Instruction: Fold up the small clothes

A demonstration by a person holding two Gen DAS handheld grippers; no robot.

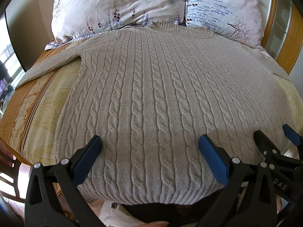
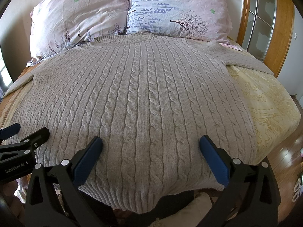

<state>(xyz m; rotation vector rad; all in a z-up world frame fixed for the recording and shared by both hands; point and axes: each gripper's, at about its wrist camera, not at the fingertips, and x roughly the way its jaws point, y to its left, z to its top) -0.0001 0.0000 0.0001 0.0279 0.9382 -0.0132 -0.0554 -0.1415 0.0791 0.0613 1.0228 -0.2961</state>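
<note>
A beige cable-knit sweater (image 1: 151,87) lies flat and face up on the bed, collar toward the pillows, hem toward me. It also fills the right wrist view (image 2: 136,98). Its left sleeve (image 1: 47,64) stretches out to the left, its right sleeve (image 2: 244,56) to the right. My left gripper (image 1: 149,141) is open and empty, hovering over the hem's left part. My right gripper (image 2: 150,141) is open and empty, over the hem's right part. The right gripper shows at the edge of the left wrist view (image 1: 274,138); the left gripper shows in the right wrist view (image 2: 28,132).
Two floral pillows (image 2: 79,13) (image 2: 176,9) lie at the head of the bed. A yellow and orange patterned bedspread (image 2: 265,102) covers the bed. A wooden headboard frame (image 2: 284,24) stands at the right. Wooden floor (image 2: 287,151) shows at the lower right.
</note>
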